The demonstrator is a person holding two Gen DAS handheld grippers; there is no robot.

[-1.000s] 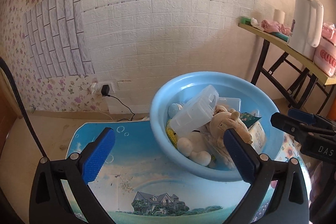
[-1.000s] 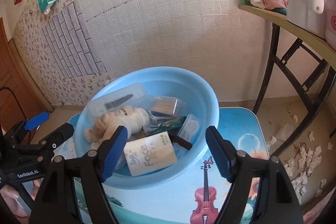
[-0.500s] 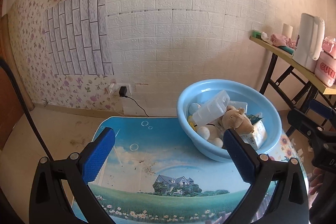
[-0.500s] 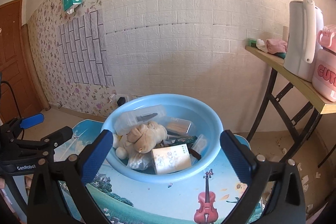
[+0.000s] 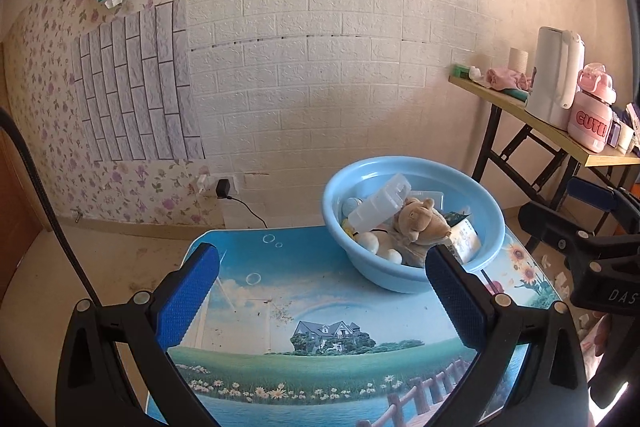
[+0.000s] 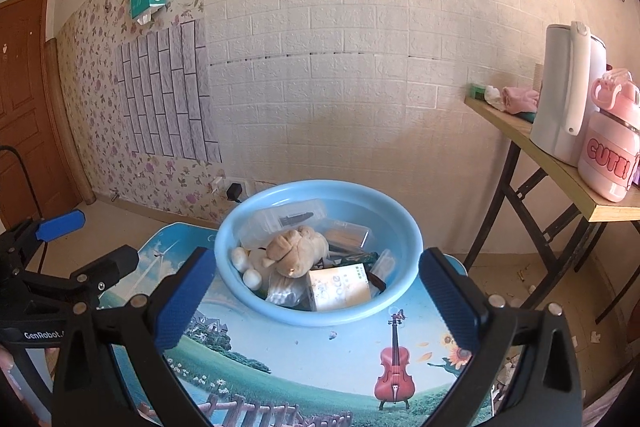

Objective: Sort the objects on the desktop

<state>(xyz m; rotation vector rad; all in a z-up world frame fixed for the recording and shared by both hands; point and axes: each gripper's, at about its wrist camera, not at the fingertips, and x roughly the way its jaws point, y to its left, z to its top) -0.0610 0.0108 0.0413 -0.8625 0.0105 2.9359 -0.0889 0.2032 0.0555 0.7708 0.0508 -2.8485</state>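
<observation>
A light blue basin (image 5: 492,215) (image 6: 404,223) stands on a small picture-printed table (image 5: 304,291) (image 6: 316,355). In it lie a tan plush bear (image 5: 420,223) (image 6: 296,251), a clear plastic box (image 5: 380,205) (image 6: 288,221), a white paper pack (image 6: 340,287), a box of sticks (image 6: 346,233) and other small items. My left gripper (image 5: 320,291) is open and empty, back from the basin over the table's left part. My right gripper (image 6: 316,301) is open and empty, held in front of the basin.
A folding side table (image 5: 552,131) (image 6: 560,163) at the right carries a white kettle (image 6: 568,87), a pink bottle (image 6: 612,143) and pink cloth. A brick-pattern wall is behind, with a plugged-in charger (image 5: 222,187). Paper scraps litter the floor at the right.
Both grippers have pulled back and up from the basin, so it looks smaller and farther. Both stay open and empty. The basin's contents have not moved.
</observation>
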